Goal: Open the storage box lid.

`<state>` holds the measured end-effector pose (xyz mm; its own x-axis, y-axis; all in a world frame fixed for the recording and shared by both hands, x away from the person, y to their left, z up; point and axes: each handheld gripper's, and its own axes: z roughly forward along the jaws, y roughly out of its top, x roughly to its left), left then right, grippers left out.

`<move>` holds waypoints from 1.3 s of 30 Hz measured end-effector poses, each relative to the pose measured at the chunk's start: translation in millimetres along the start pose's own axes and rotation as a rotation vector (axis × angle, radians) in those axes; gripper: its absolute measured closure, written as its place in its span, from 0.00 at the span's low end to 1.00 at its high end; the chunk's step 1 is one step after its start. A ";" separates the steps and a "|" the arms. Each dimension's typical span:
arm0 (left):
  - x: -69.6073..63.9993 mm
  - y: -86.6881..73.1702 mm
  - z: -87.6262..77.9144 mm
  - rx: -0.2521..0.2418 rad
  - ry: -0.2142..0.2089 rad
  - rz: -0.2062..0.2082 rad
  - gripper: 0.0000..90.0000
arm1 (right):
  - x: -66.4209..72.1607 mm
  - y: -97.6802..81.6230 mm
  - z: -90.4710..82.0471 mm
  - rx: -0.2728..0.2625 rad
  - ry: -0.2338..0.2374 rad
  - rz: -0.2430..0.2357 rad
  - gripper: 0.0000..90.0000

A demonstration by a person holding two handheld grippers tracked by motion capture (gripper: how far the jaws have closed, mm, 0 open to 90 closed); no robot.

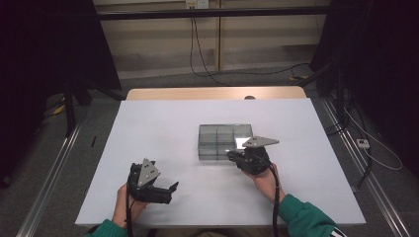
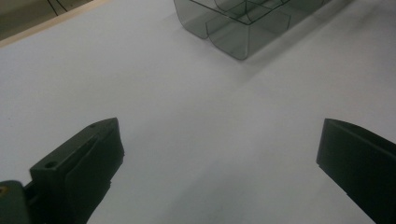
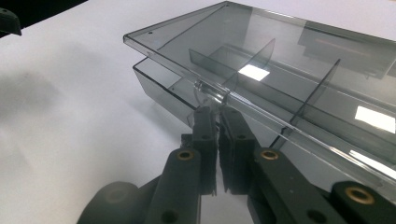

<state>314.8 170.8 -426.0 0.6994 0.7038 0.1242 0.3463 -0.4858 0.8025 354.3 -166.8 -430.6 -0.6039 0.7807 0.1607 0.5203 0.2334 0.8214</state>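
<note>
A: We note the right gripper (image 3: 217, 112) clenched on the lid tab (image 3: 210, 95) of the clear box (image 1: 225, 142) at mid-table; lid (image 3: 280, 51) raised a crack.

B: Left gripper (image 1: 165, 190) spread, empty, well apart. We judge opening begun; lid not yet swung back.

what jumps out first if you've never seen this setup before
The eye goes first to the smoky clear plastic box with dividers, sitting right of the middle of the white table. The right tool is shut on the clasp at the front edge of the lid, which stands slightly raised above the tray. The left tool hangs open near the table's front edge, holding nothing.
</note>
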 end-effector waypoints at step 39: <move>-15.9 70.1 76.1 0.016 0.015 0.063 0.31 | -2.5 5.8 -0.7 0.004 0.020 -0.031 0.95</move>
<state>375.5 86.2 -416.1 0.7109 0.6792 0.1824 0.3120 -0.5371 0.7837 358.5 -167.8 -425.9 -0.6322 0.7609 0.1460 0.5035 0.2603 0.8239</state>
